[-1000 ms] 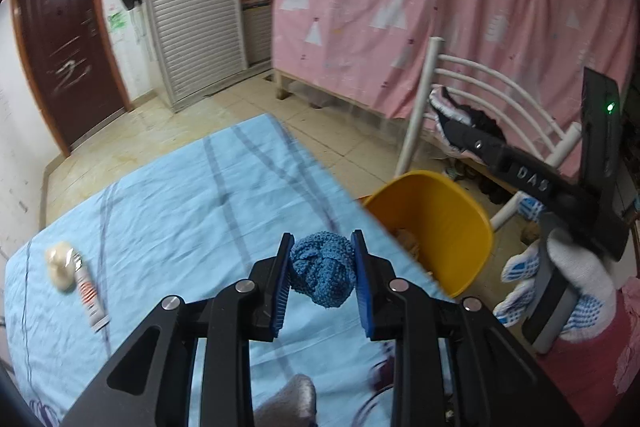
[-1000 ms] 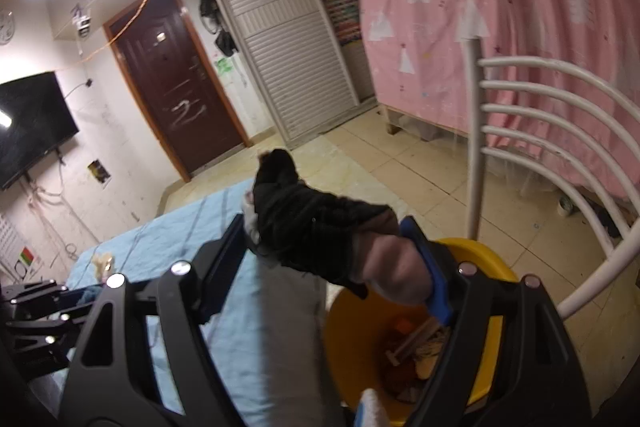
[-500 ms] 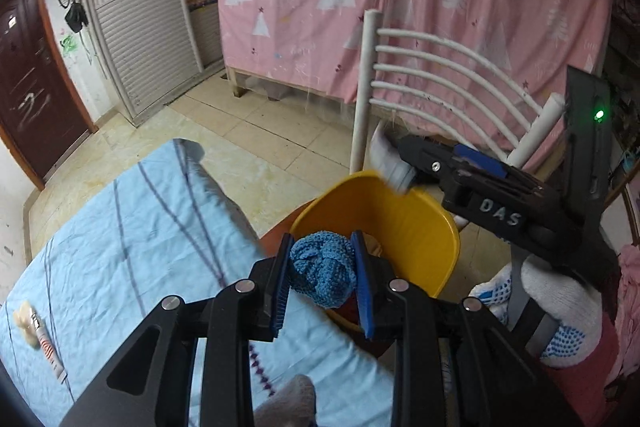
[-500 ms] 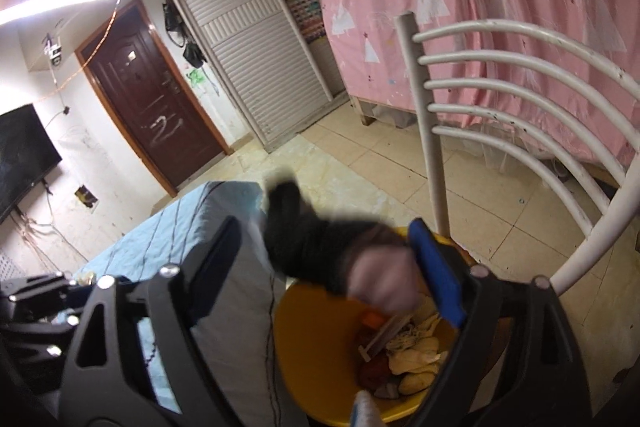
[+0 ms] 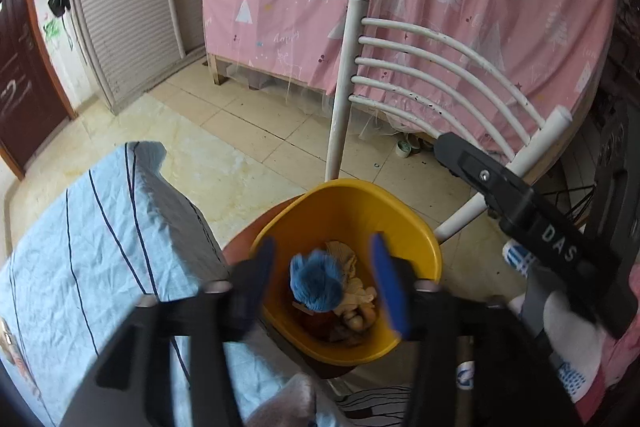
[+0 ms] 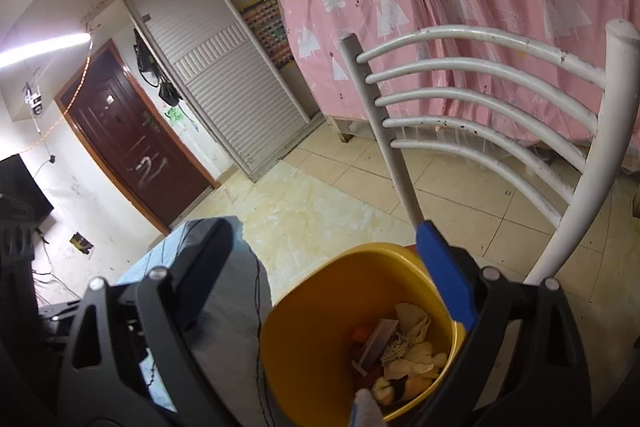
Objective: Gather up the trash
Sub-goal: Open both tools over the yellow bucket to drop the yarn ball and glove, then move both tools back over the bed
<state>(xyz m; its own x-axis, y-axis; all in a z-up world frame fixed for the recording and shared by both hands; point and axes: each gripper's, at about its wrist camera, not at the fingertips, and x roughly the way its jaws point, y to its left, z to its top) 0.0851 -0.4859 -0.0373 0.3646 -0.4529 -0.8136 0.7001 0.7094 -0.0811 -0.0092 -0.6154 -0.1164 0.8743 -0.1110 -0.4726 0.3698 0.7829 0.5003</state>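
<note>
Two grippers above a yellow bin (image 5: 416,247) beside the blue-sheeted table (image 5: 80,247). Left gripper (image 5: 324,287): fingers spread wide, gripping nothing; blue knitted ball (image 5: 316,281) between them, untouched, over crumpled scraps (image 5: 356,291) inside the bin. Right gripper (image 6: 320,267): likewise spread and empty, over the same bin. White chair back (image 5: 420,75) behind.

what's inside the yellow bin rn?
The yellow bin holds a blue knit ball over crumpled beige wrappers, a flat grey strip and orange scraps. Whatever lies under the pile is covered.
</note>
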